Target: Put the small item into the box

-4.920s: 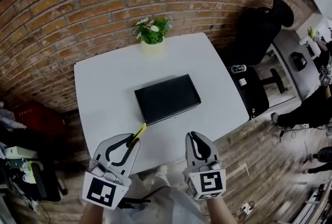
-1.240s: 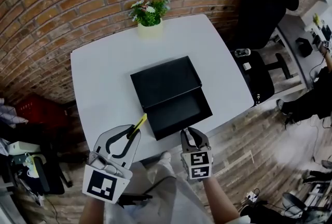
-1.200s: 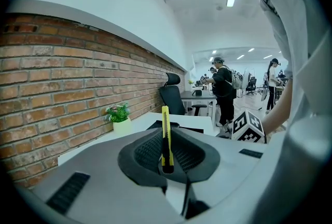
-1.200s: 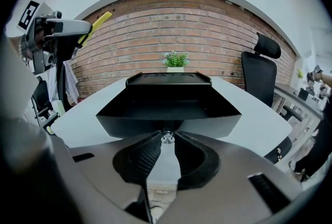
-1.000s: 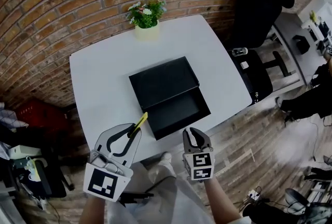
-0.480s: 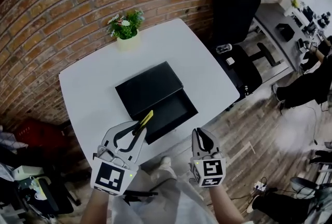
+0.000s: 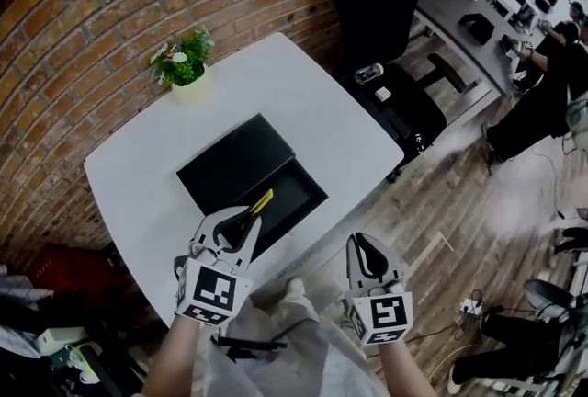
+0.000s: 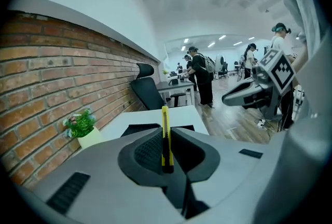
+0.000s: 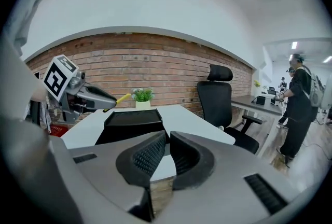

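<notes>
The left gripper [image 8: 166,154] is clamped on a yellow cutter [image 8: 165,132], pinching its lower end by the flat sides, so most of its length sticks out past the jaws. The right gripper [image 9: 166,151] has its jaws almost together with nothing between them, and it hangs off the table's [image 7: 308,101] near edge. In the head view the cutter's tip reaches over the near rim of the open black box [image 7: 303,190]. A plant [image 7: 181,64] stands by the wall. The cutter looks light, stiff and smooth. Held at one end it could pivot, so a grip nearer the middle would probably be steadier.
</notes>
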Demonstrator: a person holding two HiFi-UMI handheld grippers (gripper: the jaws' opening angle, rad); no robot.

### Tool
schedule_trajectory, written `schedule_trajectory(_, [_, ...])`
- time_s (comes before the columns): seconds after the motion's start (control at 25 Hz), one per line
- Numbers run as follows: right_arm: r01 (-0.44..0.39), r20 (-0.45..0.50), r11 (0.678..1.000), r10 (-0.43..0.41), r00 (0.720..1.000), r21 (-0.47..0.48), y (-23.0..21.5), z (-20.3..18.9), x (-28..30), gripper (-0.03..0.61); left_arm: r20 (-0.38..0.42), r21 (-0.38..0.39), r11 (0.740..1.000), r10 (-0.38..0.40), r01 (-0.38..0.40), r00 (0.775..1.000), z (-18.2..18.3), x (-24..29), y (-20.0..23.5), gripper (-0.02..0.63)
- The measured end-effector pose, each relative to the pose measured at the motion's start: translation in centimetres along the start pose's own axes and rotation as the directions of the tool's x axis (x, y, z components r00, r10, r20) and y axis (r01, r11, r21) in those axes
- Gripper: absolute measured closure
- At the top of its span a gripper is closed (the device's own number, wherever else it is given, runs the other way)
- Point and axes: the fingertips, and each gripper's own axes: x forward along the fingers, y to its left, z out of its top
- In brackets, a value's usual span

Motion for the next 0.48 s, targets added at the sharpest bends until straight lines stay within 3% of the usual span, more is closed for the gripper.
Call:
schedule_trajectory(0.24, [0.051,0.003,0.999,-0.051,0.999,0.013,-1.6,-0.2,-1.6,0.520,-0.135,0.050,0.997,-0.050,0.057,0.990,-2.8,4.4,-1.1,0.554])
schedule_trajectory(0.48, [0.071,-0.011,0.997,-0.071,0.997,0.026,-2.6,-1.2,-2.8,0.520,-0.278,0.086,0.992,-0.069,0.096,0.958,-5.7,8.0,-2.2,0.554])
